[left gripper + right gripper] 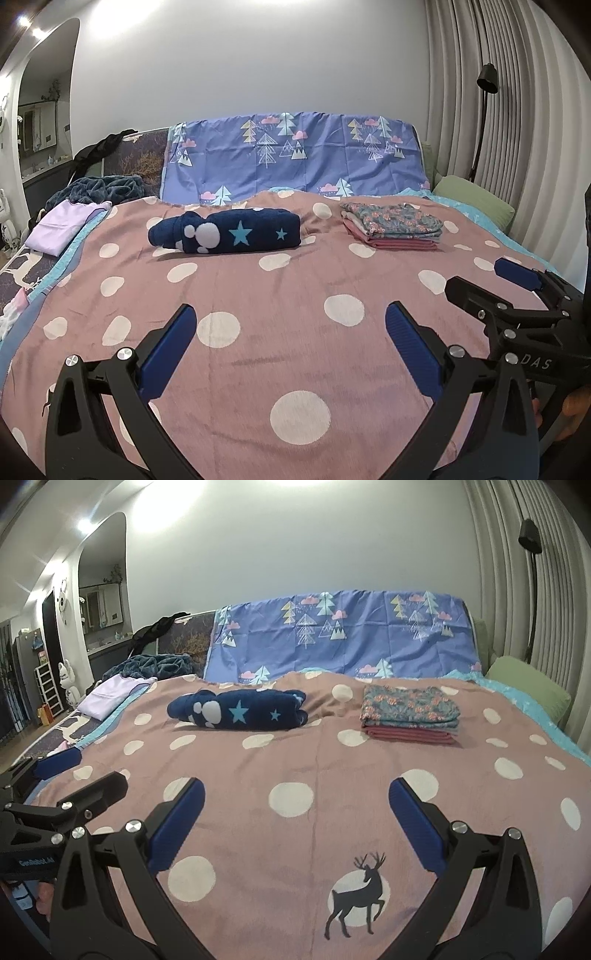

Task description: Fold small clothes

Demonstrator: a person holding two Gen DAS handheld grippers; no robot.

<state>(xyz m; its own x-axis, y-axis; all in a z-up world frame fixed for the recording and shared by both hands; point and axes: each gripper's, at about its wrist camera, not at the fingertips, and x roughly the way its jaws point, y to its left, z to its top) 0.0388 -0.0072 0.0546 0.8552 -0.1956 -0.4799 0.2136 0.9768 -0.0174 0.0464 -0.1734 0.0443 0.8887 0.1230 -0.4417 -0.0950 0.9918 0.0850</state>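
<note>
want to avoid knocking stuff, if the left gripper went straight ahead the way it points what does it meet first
Likely the pink dotted blanket first, since the open left gripper tilts down toward the bed. Kept level, it heads between the navy star garment and the folded stack; depth unclear.

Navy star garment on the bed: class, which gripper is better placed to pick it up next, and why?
Probably the left gripper. The navy star garment lies left of centre, on its side; the right gripper sits nearer the folded stack. Both are open and empty.
</note>
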